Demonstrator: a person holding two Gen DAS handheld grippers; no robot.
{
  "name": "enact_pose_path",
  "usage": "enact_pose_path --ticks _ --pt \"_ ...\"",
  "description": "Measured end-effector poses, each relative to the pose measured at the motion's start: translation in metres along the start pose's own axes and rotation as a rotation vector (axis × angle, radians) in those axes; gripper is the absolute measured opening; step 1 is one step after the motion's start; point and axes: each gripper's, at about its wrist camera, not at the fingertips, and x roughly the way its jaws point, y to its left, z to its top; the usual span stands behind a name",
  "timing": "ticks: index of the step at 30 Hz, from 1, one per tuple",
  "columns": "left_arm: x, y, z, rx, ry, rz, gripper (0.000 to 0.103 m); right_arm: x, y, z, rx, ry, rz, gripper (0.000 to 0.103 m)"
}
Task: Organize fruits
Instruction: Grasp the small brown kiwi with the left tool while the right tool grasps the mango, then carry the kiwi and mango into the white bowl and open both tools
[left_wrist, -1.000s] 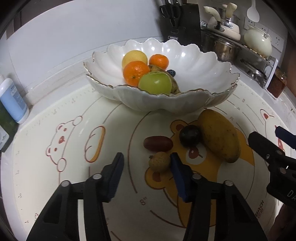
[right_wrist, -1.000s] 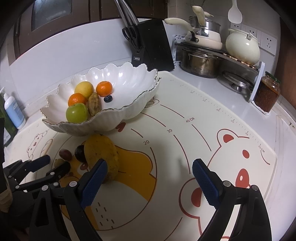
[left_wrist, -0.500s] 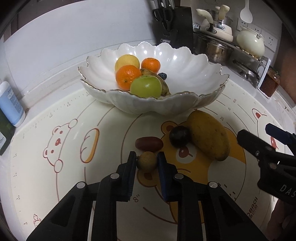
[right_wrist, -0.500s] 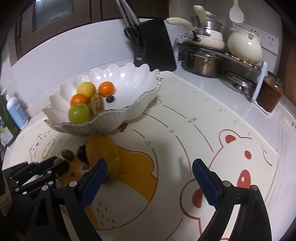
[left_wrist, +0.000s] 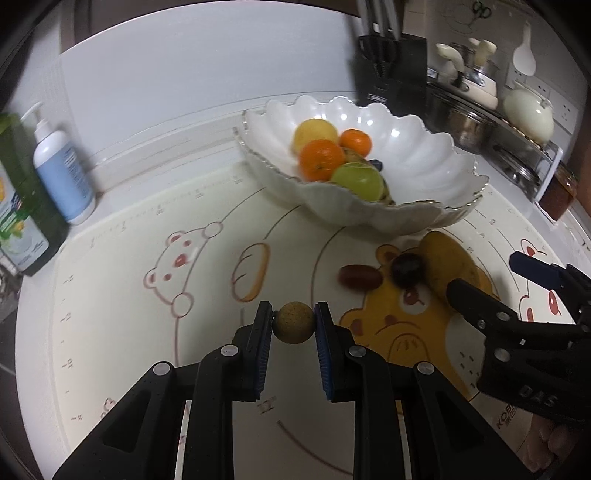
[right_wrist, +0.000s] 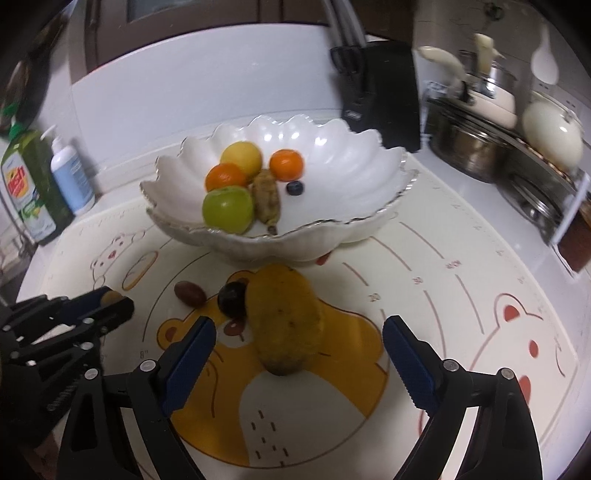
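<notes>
Blurring bowl (left_wrist: 424, 210); half-hidden mango (left_wrist: 448, 264)

right gripper (right_wrist: 299, 354) jaws wide apart at bottom centre, mango (right_wrist: 282, 319) between them on mat (right_wrist: 461, 295); bowl (right_wrist: 354, 221) of fruit centre frame; left gripper (right_wrist: 110, 304) lower left.

I am working at a home kitchen counter. A black knife block (right_wrist: 384, 96) with scissors is standing against the white backsplash (left_wrist: 184, 74), and beside it a steel pot (right_wrist: 465, 147) and a cream kettle (right_wrist: 554, 136) are sitting on a metal rack. A green dish-soap bottle (right_wrist: 26, 184) and a pump dispenser (left_wrist: 61, 162) are waiting at the counter's far left. A cartoon-bear baking mat (left_wrist: 147, 295) with printed measuring rings is covering the worktop, and a white scalloped bowl (right_wrist: 351, 166) is holding fruit.
</notes>
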Motion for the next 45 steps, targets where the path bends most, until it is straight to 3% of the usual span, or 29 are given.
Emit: enact_pose_path --ticks 2,14,28,45 --pt "-0.001 0.002 -0.002 -0.005 0.003 0.006 0.024 0.007 0.002 0.000 -0.017 0.019 0.010 0.081" --pt "-0.001 -0.001 0.001 -0.011 0.006 -0.003 0.024 0.037 0.002 0.002 -0.052 0.101 0.066 0.052" --pt "-0.008 -0.003 0.003 -0.007 -0.010 -0.014 0.024 0.025 -0.001 -0.005 -0.012 0.094 0.077 0.050" --pt "-0.030 -0.015 0.026 0.015 -0.082 -0.051 0.024 -0.023 -0.008 0.010 0.034 0.002 0.066 0.050"
